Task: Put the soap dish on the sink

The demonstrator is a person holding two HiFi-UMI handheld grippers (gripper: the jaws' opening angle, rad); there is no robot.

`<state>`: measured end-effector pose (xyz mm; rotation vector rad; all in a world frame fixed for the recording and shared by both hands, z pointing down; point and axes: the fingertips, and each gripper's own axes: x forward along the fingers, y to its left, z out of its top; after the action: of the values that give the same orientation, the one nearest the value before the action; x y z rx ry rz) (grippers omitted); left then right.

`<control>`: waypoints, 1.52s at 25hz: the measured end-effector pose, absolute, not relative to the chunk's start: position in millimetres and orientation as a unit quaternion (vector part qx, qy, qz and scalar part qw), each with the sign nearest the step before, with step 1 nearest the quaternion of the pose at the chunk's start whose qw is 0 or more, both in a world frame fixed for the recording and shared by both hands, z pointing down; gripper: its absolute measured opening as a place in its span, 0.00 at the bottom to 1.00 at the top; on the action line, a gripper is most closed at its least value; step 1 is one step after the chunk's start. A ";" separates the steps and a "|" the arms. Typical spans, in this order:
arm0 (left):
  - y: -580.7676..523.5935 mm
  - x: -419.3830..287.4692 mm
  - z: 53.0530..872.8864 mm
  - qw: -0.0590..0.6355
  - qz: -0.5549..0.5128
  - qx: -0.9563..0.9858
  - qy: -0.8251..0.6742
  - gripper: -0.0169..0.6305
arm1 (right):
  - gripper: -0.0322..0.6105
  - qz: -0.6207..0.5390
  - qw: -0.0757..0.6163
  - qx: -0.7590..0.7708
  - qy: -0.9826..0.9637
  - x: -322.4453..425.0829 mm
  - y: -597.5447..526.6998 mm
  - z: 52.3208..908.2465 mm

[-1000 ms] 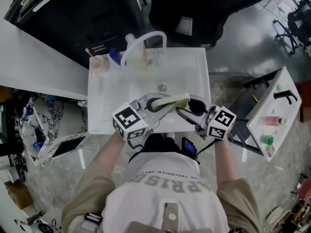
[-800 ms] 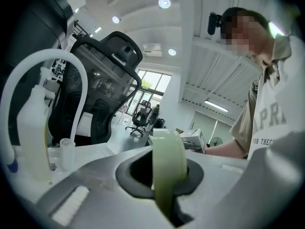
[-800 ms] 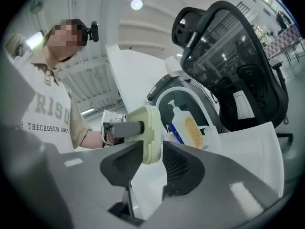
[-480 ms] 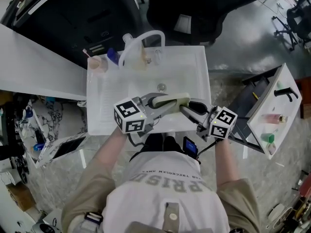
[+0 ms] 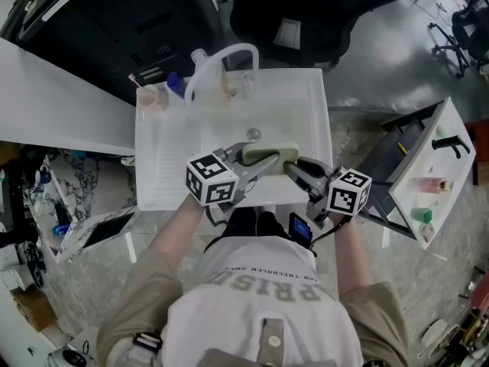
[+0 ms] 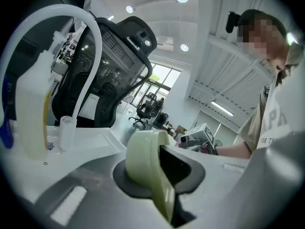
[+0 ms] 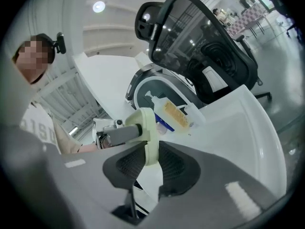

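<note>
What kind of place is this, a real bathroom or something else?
Probably an office or lab with a mock washstand, not a bathroom: the white sink stands on an open polished floor, near a black mesh office chair and a white desk.

White shirt (image 5: 263, 297), large print partly readable as "PRIS", smaller line beginning "FOR TH"

The person wears a short-sleeved T-shirt (image 5: 260, 300) with a white front, beige sleeves (image 5: 137, 300), grey block lettering across the chest and a grey clip (image 5: 267, 333) on the front. The left gripper (image 5: 246, 159) and the right gripper (image 5: 296, 167) are matte grey with dark, finely textured pads (image 7: 175, 168). Each carries a white cube printed with black square markers, the left cube (image 5: 210, 179) and the right cube (image 5: 349, 192). A thin black cable (image 5: 330, 226) trails beside the right gripper.
</note>
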<state>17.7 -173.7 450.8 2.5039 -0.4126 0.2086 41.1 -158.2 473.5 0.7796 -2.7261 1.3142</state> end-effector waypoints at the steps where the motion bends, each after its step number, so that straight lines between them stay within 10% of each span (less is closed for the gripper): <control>1: -175.1 17.7 451.4 0.286 0.083 0.941 -0.161 0.10 | 0.17 0.432 0.004 0.251 -0.866 41.5 -157.8 474.9; 17: -175.0 7.1 465.5 0.006 0.232 0.953 -0.195 0.57 | 0.17 0.491 0.013 0.258 -0.832 56.7 -159.6 487.3; 38: -182.1 0.7 498.7 -0.124 0.336 0.920 -0.159 0.64 | 0.17 0.555 0.065 0.271 -0.784 67.0 -178.8 527.4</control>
<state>0.7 -182.1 498.7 3.1444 -0.5419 1.1472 67.0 -178.8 527.4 0.8186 -2.3650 1.6759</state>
